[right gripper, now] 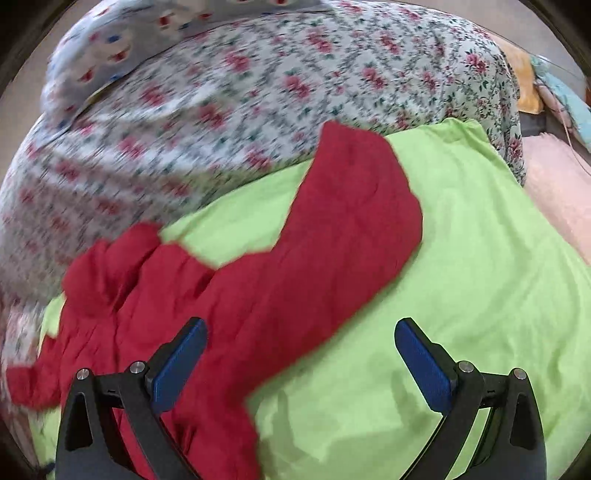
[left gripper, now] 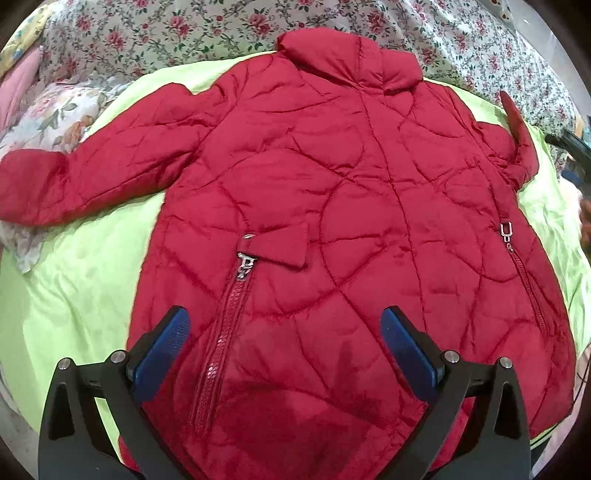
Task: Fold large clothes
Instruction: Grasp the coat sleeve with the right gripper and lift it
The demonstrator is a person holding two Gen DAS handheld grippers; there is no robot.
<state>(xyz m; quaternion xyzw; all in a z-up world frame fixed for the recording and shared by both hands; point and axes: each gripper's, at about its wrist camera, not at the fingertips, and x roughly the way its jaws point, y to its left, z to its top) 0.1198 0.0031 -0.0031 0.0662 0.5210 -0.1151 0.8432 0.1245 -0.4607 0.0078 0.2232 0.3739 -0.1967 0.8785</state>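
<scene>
A red quilted jacket (left gripper: 332, 206) lies spread flat, front up, on a lime green sheet (left gripper: 74, 295), collar far from me, one sleeve stretched out to the left. My left gripper (left gripper: 284, 328) is open and empty, hovering over the jacket's lower hem near a zipped pocket (left gripper: 229, 314). In the right wrist view the jacket's other sleeve (right gripper: 332, 229) lies bent on the green sheet (right gripper: 480, 295). My right gripper (right gripper: 301, 339) is open and empty above the sleeve's lower edge; the view is motion-blurred.
A floral quilt (left gripper: 184, 33) is bunched along the far side of the bed, also in the right wrist view (right gripper: 221, 110). A floral pillow (left gripper: 55, 114) lies at the left under the sleeve. Pink bedding (right gripper: 557, 192) lies at the right.
</scene>
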